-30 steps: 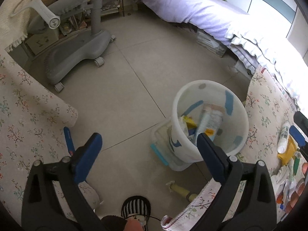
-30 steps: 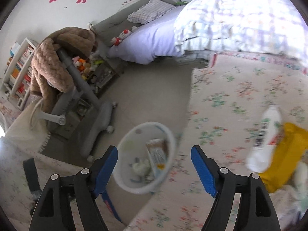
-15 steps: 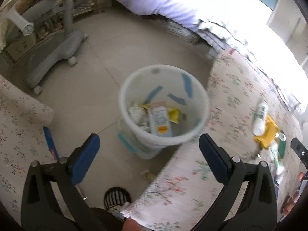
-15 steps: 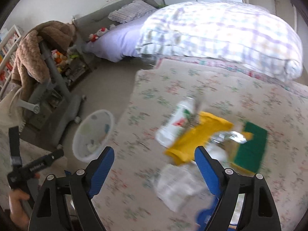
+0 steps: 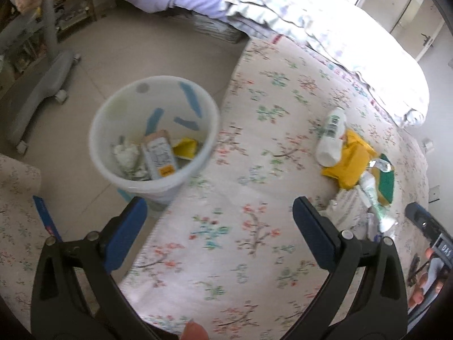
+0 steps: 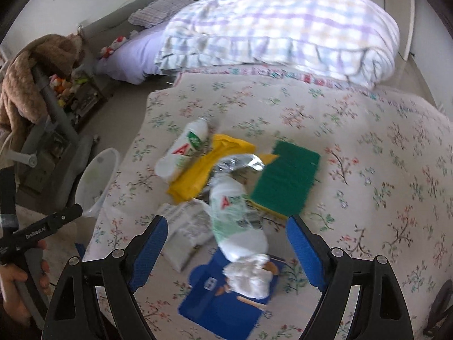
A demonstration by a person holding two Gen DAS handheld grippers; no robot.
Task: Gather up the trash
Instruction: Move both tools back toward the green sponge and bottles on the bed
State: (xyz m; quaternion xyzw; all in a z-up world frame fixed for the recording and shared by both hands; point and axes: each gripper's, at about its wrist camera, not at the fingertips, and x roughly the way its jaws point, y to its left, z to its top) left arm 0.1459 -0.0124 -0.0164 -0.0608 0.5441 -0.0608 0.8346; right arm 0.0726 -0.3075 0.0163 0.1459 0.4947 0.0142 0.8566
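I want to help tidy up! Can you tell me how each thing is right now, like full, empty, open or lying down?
bin: upright on the floor, some trash inside
left gripper: open, empty
right gripper: open, empty, jaws just widened
far bottle: lying on the bed
near bottle: lying down, crumpled
yellow wrapper: lying flat under the bottles
green sponge: lying flat
blue packet: lying flat

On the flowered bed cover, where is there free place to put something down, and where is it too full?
Free: the flowered cover between the white bin and the trash, and the wide stretch right of the green sponge, up to the checked quilt. Crowded: the middle, where two white bottles, the yellow wrapper, papers and a blue packet overlap.
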